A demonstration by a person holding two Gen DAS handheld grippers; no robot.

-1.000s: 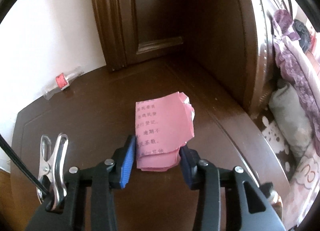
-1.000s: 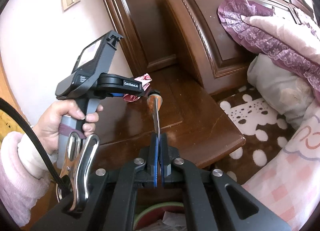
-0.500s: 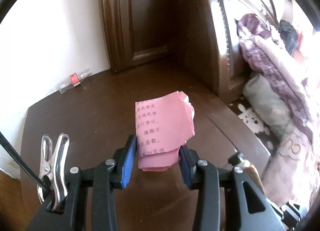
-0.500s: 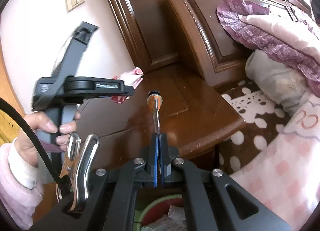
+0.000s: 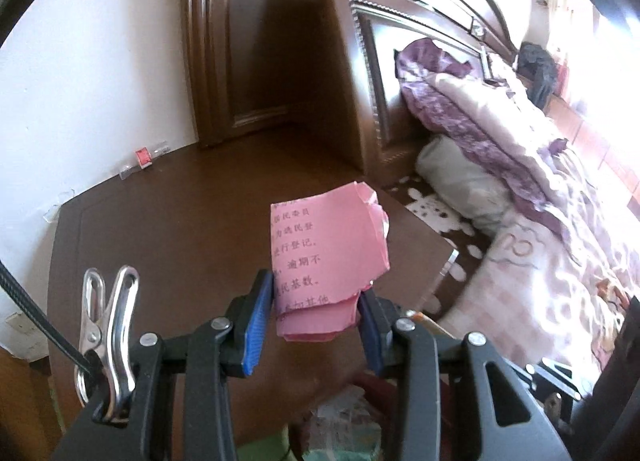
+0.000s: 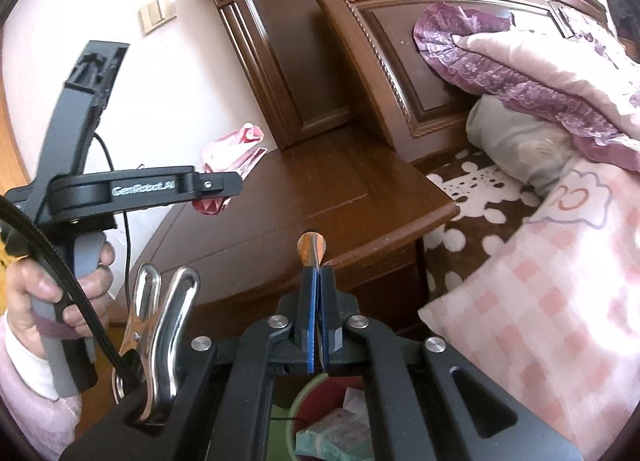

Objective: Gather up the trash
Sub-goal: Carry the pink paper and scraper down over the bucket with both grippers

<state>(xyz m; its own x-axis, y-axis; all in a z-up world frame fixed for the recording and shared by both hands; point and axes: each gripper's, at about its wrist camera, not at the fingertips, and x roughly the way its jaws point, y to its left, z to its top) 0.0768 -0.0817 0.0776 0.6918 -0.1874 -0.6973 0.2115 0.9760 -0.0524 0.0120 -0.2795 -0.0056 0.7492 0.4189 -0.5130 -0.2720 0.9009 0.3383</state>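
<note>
My left tongs [image 5: 316,317], tilted downward, clamp a folded pink paper slip with printed characters [image 5: 328,257] above the dark brown wooden tabletop [image 5: 160,229], my hand [image 6: 52,293] wrapped around the grey handle. My right tongs [image 6: 316,273] are pressed together on a thin orange-tipped strip [image 6: 312,249], over a green-rimmed bin of crumpled waste [image 6: 332,429].

Each black gripper [image 5: 316,317] has blue pads [image 5: 256,325], silver screws, a steel clip [image 6: 160,325] and black cable; fuzzy pink sleeve [image 6: 24,389], white cuff.
</note>
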